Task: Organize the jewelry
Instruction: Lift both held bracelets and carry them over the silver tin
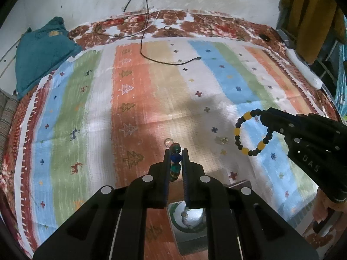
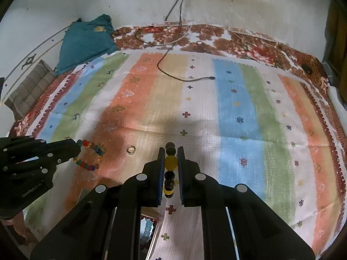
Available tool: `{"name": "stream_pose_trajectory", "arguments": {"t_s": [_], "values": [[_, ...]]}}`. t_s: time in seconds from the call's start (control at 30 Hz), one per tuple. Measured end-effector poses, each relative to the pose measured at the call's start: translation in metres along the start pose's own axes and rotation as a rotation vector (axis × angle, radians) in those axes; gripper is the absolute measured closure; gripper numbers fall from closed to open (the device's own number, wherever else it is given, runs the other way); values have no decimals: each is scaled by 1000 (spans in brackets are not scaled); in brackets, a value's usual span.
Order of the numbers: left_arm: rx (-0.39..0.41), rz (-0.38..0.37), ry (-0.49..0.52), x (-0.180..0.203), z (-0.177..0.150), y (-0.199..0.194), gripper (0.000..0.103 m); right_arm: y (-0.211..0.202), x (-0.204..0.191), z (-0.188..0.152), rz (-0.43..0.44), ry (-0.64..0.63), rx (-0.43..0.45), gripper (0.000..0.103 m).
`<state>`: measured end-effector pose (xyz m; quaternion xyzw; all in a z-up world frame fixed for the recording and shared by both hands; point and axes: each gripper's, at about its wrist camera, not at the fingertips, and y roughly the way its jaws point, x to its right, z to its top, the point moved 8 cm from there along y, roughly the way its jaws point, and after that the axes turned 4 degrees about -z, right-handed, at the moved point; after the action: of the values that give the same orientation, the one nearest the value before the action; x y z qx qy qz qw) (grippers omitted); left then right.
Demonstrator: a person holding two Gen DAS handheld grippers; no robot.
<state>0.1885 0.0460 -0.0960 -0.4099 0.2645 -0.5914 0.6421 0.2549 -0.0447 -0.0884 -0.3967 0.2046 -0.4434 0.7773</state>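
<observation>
Both tongs are mid-carry, the left tongs clamping a multicoloured bead bracelet and the right tongs clamping a black-and-yellow bead bracelet, so next each probably needs lowering into the mirrored box near the bed's front edge.

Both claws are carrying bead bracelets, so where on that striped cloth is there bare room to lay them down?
The widest bare stretch is mid-cloth, between the black cable lying across the far stripes and the left gripper and right gripper. The blue and green stripes to the right are also bare. It is more crowded close in: a small ring and a metal box sit there.

A striped pastel woven mat covers the floral red-brown bedsheet; behind it, stained white wall.
</observation>
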Motion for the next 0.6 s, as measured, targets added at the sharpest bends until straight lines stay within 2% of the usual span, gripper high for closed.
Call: {"name": "stream_pose_trajectory", "arguments": {"t_s": [0.23,0.6], "values": [[20,-24,6,7,-5,-11,94,-11,-5,-8,3,-20,12,91],[49,-22,21,11,-15,-28,94,-33,-15,-21,20,-38,41,91]]}}
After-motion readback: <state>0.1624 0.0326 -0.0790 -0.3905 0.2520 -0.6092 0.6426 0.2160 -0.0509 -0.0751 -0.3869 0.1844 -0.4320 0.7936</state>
